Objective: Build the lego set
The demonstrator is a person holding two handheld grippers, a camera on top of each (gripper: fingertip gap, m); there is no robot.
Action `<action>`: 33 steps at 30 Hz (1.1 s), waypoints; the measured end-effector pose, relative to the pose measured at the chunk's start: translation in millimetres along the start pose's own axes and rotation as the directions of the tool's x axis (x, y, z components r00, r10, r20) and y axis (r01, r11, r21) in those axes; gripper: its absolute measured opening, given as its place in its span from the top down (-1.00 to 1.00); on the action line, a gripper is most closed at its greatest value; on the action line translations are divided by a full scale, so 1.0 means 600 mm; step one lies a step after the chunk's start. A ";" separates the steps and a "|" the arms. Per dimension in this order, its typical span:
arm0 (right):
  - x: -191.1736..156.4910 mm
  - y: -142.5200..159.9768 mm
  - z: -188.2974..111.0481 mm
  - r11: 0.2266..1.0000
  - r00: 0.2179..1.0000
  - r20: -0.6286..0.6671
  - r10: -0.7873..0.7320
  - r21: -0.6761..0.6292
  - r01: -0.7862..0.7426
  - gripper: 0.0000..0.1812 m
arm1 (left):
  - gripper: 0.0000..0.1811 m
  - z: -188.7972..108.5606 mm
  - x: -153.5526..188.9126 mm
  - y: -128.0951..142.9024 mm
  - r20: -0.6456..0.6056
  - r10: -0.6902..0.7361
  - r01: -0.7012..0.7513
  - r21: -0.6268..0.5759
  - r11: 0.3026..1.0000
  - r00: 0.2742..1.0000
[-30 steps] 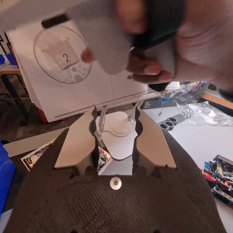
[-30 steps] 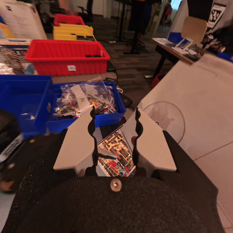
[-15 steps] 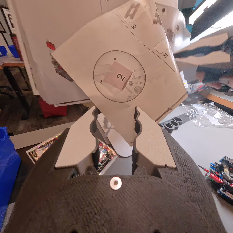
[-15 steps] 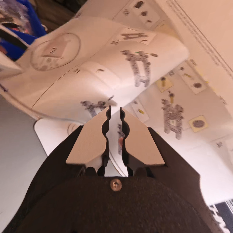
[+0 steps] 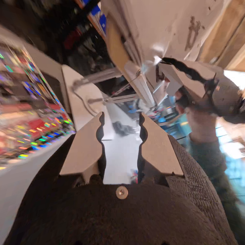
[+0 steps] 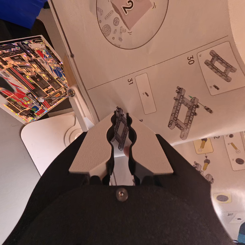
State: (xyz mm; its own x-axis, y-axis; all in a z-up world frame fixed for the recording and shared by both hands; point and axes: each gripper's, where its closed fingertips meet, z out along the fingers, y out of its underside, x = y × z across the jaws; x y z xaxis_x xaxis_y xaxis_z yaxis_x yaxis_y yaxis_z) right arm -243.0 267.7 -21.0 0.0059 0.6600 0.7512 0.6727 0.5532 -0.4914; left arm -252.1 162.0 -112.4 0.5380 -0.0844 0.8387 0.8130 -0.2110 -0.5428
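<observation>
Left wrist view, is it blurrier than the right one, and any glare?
Left wrist view: heavy motion blur smears the sticker sheet and background; only the left gripper is crisp. Right wrist view: sharp, instruction booklet readable, sticker foil glinting, warm light.

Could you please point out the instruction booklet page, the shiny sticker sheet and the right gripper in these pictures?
instruction booklet page (image 6: 119, 69): right wrist view, bare paper under the circle.
shiny sticker sheet (image 6: 30, 78): right wrist view, its printed middle.
right gripper (image 6: 120, 114): right wrist view, between the fingertips.

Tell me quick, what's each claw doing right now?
Left claw: open, holding nothing.
Right claw: closed on a page of the instruction booklet.
</observation>
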 end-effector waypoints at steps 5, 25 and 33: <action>-0.001 -0.002 0.002 1.000 1.000 0.017 0.008 -0.019 -0.008 0.87 | 0.30 0.047 -0.032 -0.004 -0.200 -0.487 0.518 0.153 0.842 0.850; 0.002 0.002 0.003 0.998 0.998 0.020 0.059 0.009 -0.059 0.93 | 0.43 -0.012 0.011 -0.069 -0.053 -0.224 0.229 0.308 0.923 0.973; 0.002 0.003 0.001 0.996 0.995 0.025 0.092 0.012 -0.092 0.94 | 0.68 0.050 -0.032 -0.062 -0.351 -0.512 0.615 0.334 0.714 0.784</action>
State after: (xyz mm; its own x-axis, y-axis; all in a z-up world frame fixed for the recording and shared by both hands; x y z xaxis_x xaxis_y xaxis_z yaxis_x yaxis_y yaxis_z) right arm -242.4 269.5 -21.4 0.0491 0.7207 0.6915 0.6603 0.4960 -0.5639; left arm -286.0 200.5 -109.6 -0.0724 -0.2995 0.9513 0.9860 0.1223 0.1135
